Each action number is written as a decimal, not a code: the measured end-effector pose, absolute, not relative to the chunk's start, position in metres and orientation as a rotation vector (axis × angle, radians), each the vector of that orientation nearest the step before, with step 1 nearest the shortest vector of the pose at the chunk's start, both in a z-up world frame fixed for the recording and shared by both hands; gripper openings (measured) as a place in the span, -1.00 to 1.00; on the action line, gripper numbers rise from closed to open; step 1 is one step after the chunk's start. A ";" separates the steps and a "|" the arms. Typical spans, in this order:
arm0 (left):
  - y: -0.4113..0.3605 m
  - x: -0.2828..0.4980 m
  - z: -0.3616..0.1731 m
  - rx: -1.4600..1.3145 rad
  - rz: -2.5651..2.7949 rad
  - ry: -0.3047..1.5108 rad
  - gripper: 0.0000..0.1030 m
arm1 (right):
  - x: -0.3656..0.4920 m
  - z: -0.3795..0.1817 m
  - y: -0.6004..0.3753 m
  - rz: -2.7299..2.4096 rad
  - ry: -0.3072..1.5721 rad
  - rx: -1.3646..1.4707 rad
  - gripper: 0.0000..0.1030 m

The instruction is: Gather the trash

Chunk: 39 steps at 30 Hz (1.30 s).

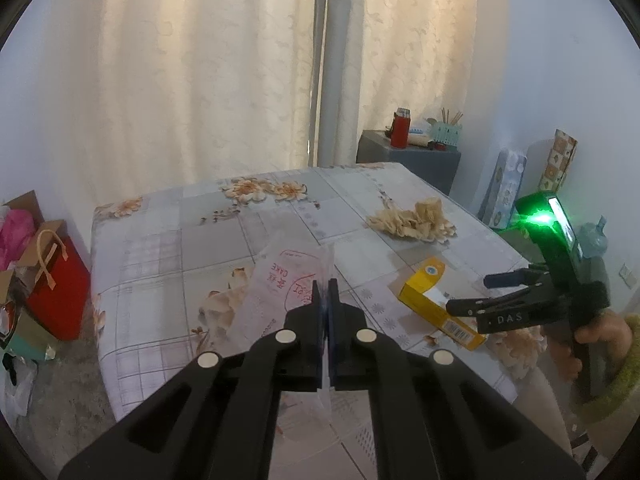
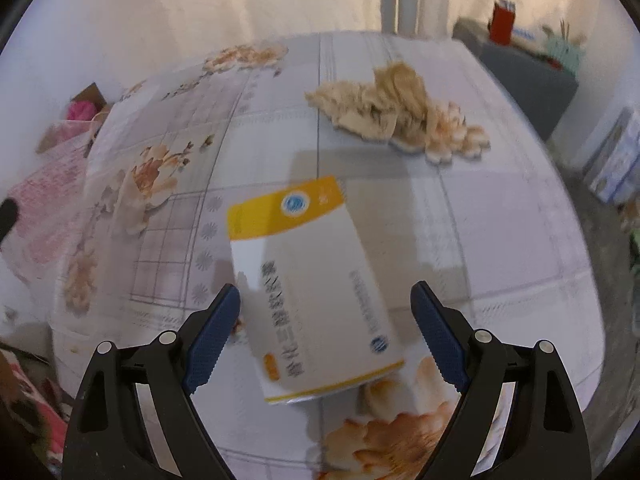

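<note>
Nearest in the left wrist view, the left gripper (image 1: 327, 286) has its jaws pressed together on a clear plastic wrapper (image 1: 280, 280) with red print, held up over the near left part of the table (image 1: 160, 248). The right wrist view shows that wrapper only as a pale pink blur at its far left edge.

In the right wrist view the right gripper (image 2: 325, 300) stands with its blue-padded fingers (image 2: 212, 336) wide apart, one on each side of the near end of a yellow-and-white carton (image 2: 312, 292) that lies flat on the floral tablecloth. Whether the pads touch the carton cannot be told — the frame is blurred. The left wrist view gives the side look: the right gripper (image 1: 468, 292) reaches in from the right, above the carton (image 1: 436, 300), with a green light on its body.

Farther back on the table, toward the right, lies a crumpled beige heap (image 2: 396, 114) — its material is not clear.

Only the left wrist view shows a red gift bag (image 1: 60, 284) on the floor left of the table. Beyond the far right corner stands a grey cabinet (image 1: 412, 160) with a red flask (image 1: 400, 128) on top, in front of cream curtains (image 1: 200, 60).
</note>
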<state>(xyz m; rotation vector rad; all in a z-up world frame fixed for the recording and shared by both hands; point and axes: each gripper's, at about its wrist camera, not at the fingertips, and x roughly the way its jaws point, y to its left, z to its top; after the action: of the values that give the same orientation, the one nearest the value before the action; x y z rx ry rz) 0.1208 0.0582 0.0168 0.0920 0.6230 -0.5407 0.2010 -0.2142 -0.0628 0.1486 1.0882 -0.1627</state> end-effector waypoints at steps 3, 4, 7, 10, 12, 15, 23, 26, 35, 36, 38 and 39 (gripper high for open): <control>0.062 0.118 0.024 0.078 -0.544 0.611 -0.98 | 0.202 -0.059 -0.218 -0.120 1.083 0.124 0.62; 0.063 0.117 0.027 0.073 -0.549 0.605 -0.98 | 0.200 -0.057 -0.220 -0.101 1.081 0.127 0.63; 0.061 0.113 0.037 0.067 -0.570 0.580 -0.98 | 0.201 -0.058 -0.219 -0.037 1.091 0.133 0.67; 0.050 0.110 0.041 0.092 -0.594 0.568 -0.98 | 0.209 -0.068 -0.218 -0.016 1.117 0.146 0.67; 0.039 0.107 0.040 0.124 -0.613 0.562 -0.98 | 0.212 -0.075 -0.219 0.009 1.132 0.178 0.67; 0.022 0.100 0.036 0.184 -0.632 0.551 -0.97 | 0.214 -0.080 -0.218 -0.001 1.145 0.177 0.67; -0.015 0.088 0.022 0.310 -0.666 0.532 -0.97 | 0.206 -0.083 -0.219 -0.041 1.145 0.164 0.40; -0.025 0.087 0.016 0.322 -0.680 0.550 -0.97 | 0.199 -0.082 -0.219 -0.061 1.134 0.165 0.38; -0.049 0.078 0.003 0.366 -0.695 0.571 -0.97 | 0.161 -0.072 -0.239 -0.145 1.095 0.283 0.38; -0.050 0.077 0.003 0.367 -0.698 0.572 -0.97 | 0.157 -0.070 -0.241 -0.151 1.090 0.296 0.38; -0.052 0.075 0.002 0.370 -0.701 0.574 -0.97 | 0.146 -0.065 -0.247 -0.166 1.074 0.333 0.38; -0.055 0.074 0.001 0.376 -0.702 0.573 -0.97 | 0.142 -0.064 -0.250 -0.175 1.066 0.347 0.38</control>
<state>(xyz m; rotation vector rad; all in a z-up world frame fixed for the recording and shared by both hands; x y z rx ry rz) 0.0742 -0.0547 0.0015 0.3755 0.5728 -0.7018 0.1416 -0.2496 -0.0635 0.3467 1.0664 -0.1751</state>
